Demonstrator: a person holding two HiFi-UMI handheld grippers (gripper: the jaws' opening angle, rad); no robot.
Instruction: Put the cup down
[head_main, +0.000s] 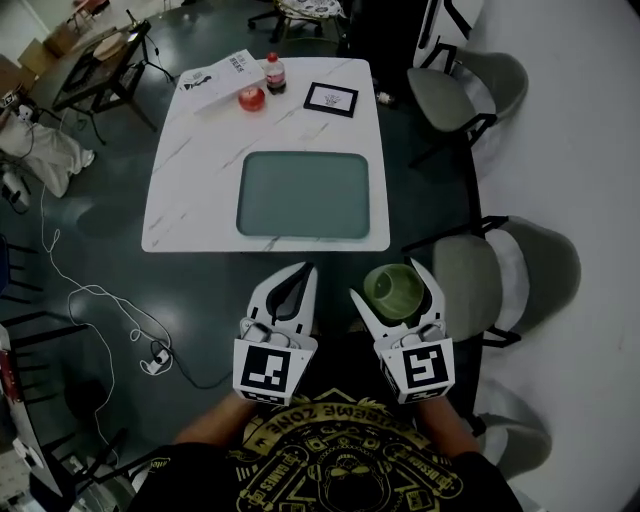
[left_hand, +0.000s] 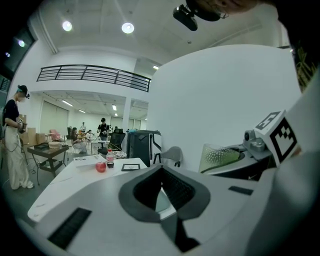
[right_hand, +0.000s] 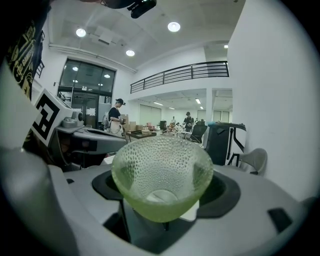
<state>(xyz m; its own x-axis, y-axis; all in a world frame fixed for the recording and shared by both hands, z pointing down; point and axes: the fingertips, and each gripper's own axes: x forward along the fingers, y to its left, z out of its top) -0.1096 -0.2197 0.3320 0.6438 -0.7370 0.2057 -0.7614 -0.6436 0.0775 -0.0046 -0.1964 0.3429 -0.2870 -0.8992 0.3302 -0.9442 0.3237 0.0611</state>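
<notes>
A green dimpled glass cup (head_main: 393, 290) sits between the jaws of my right gripper (head_main: 386, 279), which is shut on it. Cup and gripper hang over the floor, just short of the near edge of the white marble table (head_main: 200, 190). In the right gripper view the cup (right_hand: 161, 175) fills the middle, upright, with its mouth open upward. My left gripper (head_main: 303, 275) is beside it to the left, shut, with nothing between its jaws; its fingers meet at the tips in the left gripper view (left_hand: 161, 187). From there the cup (left_hand: 220, 156) shows at the right.
A grey-green tray (head_main: 305, 195) lies in the middle of the table. At the far end are a red apple (head_main: 251, 98), a cola bottle (head_main: 275, 73), a white box (head_main: 222, 78) and a black frame (head_main: 331, 98). Grey chairs (head_main: 500, 275) stand to the right. A white cable (head_main: 100, 300) lies on the floor at left.
</notes>
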